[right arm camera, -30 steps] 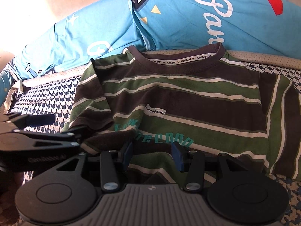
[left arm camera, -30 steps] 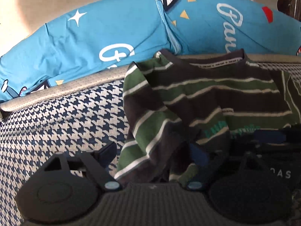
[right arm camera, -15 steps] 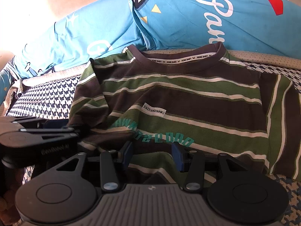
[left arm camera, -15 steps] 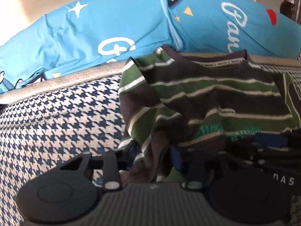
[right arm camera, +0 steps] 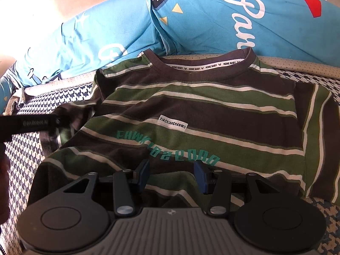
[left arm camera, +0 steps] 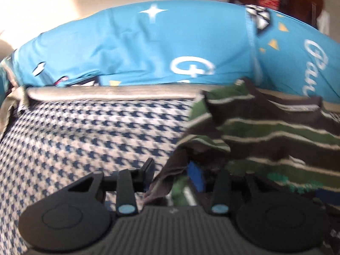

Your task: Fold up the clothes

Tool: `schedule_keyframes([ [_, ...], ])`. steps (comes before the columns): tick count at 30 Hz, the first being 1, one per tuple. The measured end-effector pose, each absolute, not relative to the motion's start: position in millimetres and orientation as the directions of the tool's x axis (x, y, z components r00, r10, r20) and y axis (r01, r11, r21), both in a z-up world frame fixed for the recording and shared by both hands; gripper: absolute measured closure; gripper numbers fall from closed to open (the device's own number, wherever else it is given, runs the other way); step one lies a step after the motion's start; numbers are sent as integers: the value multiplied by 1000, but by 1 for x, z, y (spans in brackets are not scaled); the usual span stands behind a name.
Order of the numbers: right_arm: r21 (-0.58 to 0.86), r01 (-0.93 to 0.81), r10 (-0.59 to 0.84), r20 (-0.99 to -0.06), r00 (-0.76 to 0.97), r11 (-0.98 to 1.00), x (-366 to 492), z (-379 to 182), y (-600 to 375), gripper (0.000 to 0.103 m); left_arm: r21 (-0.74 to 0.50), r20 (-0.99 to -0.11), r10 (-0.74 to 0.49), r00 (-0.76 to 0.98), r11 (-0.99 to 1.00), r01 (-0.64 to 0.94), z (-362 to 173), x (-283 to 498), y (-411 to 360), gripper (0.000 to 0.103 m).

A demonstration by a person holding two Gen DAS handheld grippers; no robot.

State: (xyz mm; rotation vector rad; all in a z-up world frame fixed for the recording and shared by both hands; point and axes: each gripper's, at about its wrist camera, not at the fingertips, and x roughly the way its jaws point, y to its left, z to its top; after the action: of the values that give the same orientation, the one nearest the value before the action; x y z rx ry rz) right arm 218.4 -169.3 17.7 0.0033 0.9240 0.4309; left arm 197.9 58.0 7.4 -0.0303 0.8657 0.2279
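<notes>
- Behind the work area lies a blue pillow (right arm camera: 212, 21) with white script, against a houndstooth bedcover (left arm camera: 85, 131) in navy and white
- On this cover a striped T-shirt (right arm camera: 201, 110) in green and brown lies face up, with its collar at 12 o'clock in the right wrist view
- At 9 o'clock in that view the left gripper (right arm camera: 61, 121) reaches in level from the edge; it is clamped on the bunched sleeve (right arm camera: 78, 110), which is lifted off the cover
- In the left wrist view this sleeve cloth hangs between the blue pads (left arm camera: 196, 175), and the picture is blurred
- Pointing steeply down at 6 o'clock, the right gripper (right arm camera: 172, 174) stands over the shirt's hem; I cannot tell if its half-apart jaws pinch the cloth
</notes>
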Motion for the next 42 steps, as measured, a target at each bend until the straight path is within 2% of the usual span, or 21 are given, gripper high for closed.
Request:
schedule_keyframes([
  [7, 183, -360, 361, -772, 523, 915, 218, 18, -168, 57, 84, -742, 260, 618, 950, -299, 8, 204, 80, 66],
  [12, 182, -362, 361, -773, 522, 914, 219, 18, -169, 57, 51, -775, 261, 575, 933, -355, 4, 209, 99, 64],
  [19, 181, -365, 361, -774, 520, 913, 219, 18, -169, 57, 10, -779, 259, 571, 916, -401, -1, 207, 120, 25],
  [23, 179, -369, 362, -775, 518, 912, 220, 18, -168, 57, -4, -791, 255, 556, 907, -421, -9, 211, 130, 21],
  [27, 178, -372, 362, -776, 516, 911, 220, 18, -167, 57, -35, -822, 226, 523, 896, -443, -23, 214, 139, 21],
  [33, 178, -374, 363, -777, 515, 910, 220, 18, -167, 56, -46, -810, 229, 540, 893, -447, -24, 214, 138, 23],
  [36, 177, -375, 363, -777, 515, 910, 220, 17, -166, 56, -58, -807, 217, 549, 896, -440, -22, 214, 138, 30],
  [40, 176, -376, 363, -777, 515, 910, 221, 17, -166, 56, -99, -806, 182, 563, 896, -432, -18, 214, 141, 51],
  [42, 175, -377, 362, -777, 515, 910, 221, 17, -166, 56, -126, -807, 162, 568, 892, -435, -17, 213, 143, 56],
])
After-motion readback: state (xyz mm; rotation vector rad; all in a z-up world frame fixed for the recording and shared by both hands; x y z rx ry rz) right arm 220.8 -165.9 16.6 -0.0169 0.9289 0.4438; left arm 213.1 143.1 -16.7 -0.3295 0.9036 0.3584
